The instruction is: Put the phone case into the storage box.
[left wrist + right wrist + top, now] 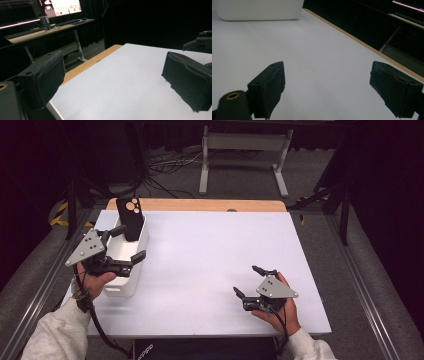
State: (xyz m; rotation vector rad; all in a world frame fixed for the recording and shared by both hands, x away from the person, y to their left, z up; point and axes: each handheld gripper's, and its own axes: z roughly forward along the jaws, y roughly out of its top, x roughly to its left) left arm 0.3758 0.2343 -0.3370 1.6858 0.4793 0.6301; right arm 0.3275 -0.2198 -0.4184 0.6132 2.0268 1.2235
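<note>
A white bin stands at the left of the white table. A black phone with round camera lenses leans upright in the bin's far end. My left gripper hovers over the bin, open, with one jaw near the phone and the other over the bin's right wall; nothing is between its pads. My right gripper rests low over the table at the near right, open and empty, its pads wide apart. In the right gripper view the bin sits ahead at the top left.
A bare wooden strip runs along the table's far edge. Beyond it stand a white desk frame and floor cables. A desk with a lit monitor and keyboard appears in the left gripper view. Metal rails flank the table.
</note>
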